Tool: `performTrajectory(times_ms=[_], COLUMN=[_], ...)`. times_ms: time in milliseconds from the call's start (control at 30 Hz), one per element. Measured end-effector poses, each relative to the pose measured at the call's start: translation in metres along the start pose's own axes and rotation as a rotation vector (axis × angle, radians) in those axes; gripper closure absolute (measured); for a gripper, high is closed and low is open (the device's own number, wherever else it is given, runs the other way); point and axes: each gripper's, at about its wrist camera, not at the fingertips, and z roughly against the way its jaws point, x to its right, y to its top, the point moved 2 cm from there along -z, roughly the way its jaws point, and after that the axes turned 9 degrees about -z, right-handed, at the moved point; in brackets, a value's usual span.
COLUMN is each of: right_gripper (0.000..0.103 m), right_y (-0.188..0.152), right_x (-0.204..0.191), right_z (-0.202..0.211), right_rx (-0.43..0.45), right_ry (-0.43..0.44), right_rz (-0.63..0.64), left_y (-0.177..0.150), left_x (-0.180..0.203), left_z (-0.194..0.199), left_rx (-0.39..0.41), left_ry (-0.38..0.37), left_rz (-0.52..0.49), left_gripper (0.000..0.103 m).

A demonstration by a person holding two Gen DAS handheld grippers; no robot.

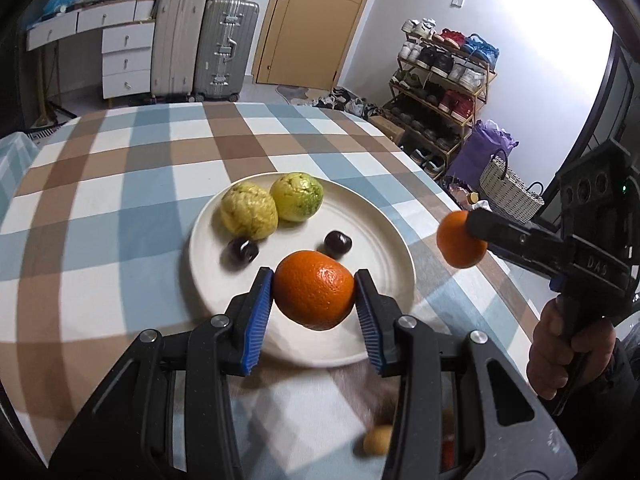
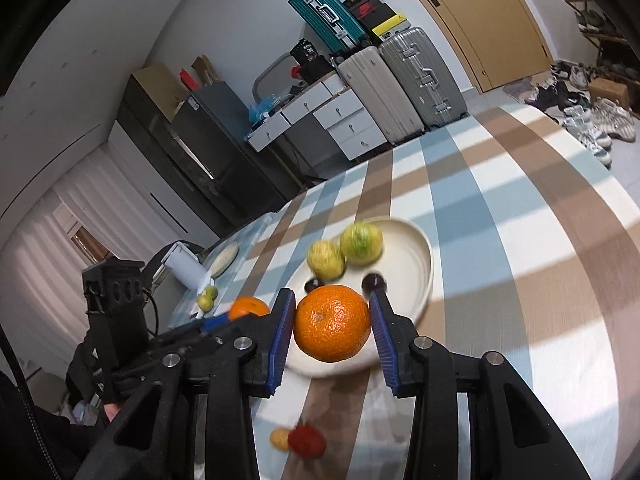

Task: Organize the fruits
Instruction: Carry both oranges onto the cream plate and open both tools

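Both grippers were loaded. The left gripper (image 1: pixel 314 294) had its blue pads (image 1: pixel 256 316) pressed on either side of an orange (image 1: pixel 314 294), held clear above the near rim of the plate (image 1: pixel 384 216). The right gripper (image 2: pixel 332 330) was clamped the same way on a second orange (image 2: pixel 332 328), also in the air; in the left wrist view that fruit hung just off the plate's right edge, over the checked cloth (image 1: pixel 120 200). A hand (image 1: pixel 568 356) gripped the right handle.

Below the jaws, on the cloth near the table edge, sat a small yellow fruit (image 2: pixel 279 439) touching a red one (image 2: pixel 306 442), both blurred; kind not readable.

On the plate: two dark cherries (image 1: pixel 338 244), apart from each other, and behind them two yellow-green lumpy fruits (image 1: pixel 248 210), touching at the far rim. The near and right parts of the plate were bare. Farther off, at the far left of the table in the right wrist view, two small green fruits (image 2: pixel 208 298) lay beside a white appliance (image 2: pixel 186 266).

Judged step: carrying both oranges to the plate.

Risks from here:
- Round fruit held by two narrow contacts; a quick swing or slack squeeze could let one slip out.
- Released above the plate, an orange could roll, knock a cherry, or run off the low rim.
- The two grippers converge on one plate; their fingers could collide over it.
- The two loose fruits near the edge could be nudged off by a sleeve.
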Motion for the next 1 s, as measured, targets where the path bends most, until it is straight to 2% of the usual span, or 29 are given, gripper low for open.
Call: performTrajectory(times_ms=[267, 500, 1000], right_gripper=[0.064, 0.064, 0.063], right_y=[0.036, 0.053, 0.054], right_x=[0.016, 0.030, 0.038], right_z=[-0.044, -0.078, -0.114], right_rx=[-0.043, -0.079, -0.122], right_ry=[-0.011, -0.029, -0.084], right_rz=[-0.010, -0.013, 0.022], left_y=[0.024, 0.035, 0.037], left_x=[-0.013, -0.016, -0.019], left_z=[-0.055, -0.088, -0.109], left_rx=[-0.045, -0.071, -0.083], left_ry=[0.005, 0.001, -0.017], left_rz=[0.002, -0.024, -0.034], left_gripper=[0.065, 0.065, 0.064])
